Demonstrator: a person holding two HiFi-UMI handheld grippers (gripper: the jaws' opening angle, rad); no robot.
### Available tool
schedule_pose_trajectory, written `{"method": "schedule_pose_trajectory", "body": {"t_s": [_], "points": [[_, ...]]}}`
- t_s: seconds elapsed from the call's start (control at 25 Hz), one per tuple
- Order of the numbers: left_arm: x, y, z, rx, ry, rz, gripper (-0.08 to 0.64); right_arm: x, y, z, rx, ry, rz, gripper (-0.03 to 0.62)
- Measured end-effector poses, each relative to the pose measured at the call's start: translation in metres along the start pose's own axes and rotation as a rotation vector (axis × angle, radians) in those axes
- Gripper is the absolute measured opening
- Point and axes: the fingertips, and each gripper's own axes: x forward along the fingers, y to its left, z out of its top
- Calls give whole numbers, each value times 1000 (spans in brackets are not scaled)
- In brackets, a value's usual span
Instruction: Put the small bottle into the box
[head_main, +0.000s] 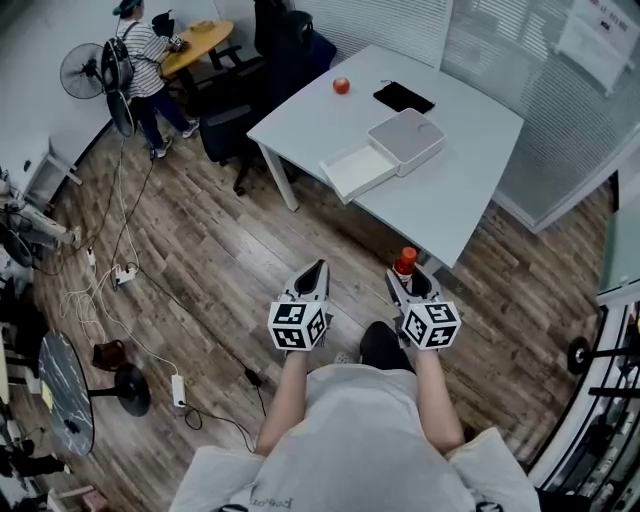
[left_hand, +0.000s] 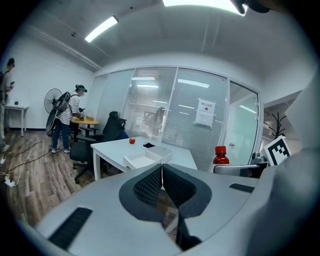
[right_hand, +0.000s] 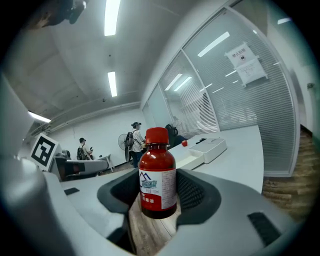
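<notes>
A small red bottle (head_main: 404, 262) with a red cap and white label stands upright between the jaws of my right gripper (head_main: 407, 285), above the wooden floor just in front of the white table (head_main: 470, 190). In the right gripper view the bottle (right_hand: 157, 175) fills the gap of the right gripper (right_hand: 158, 197) and both pads press on it. My left gripper (head_main: 313, 280) hangs beside it at the same height. Its jaws meet at the tips with nothing between them (left_hand: 161, 172). The open white box (head_main: 358, 170) lies on the table's near edge, with its lid (head_main: 405, 140) beside it.
A small red ball (head_main: 341, 86) and a flat black thing (head_main: 403, 97) lie farther back on the table. Dark office chairs (head_main: 230, 120) stand to the table's left. A person (head_main: 145, 60) stands at a round table by a fan (head_main: 85, 70). Cables (head_main: 120, 275) run across the floor at left.
</notes>
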Motion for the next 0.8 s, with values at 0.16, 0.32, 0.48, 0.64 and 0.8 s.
{"method": "schedule_pose_trajectory", "body": {"t_s": [0.16,0.32,0.48,0.64,0.8], "points": [[-2,0,-6,-7,15,0,29,-3,-4,-4,22,4,-9,225],[2,2,-14,-22,29,5,29,2,-11,-10,26,19,-13,227],[11,11,-17,-32,33,19,29,19,-19,-10,19,30,-4,227],[23,37,-12,-44,38,48,29,49,-23,-6,25,40,-3,227],[42,64,5,-52,29,58,29,83,-28,9,36,25,-9,227]]}}
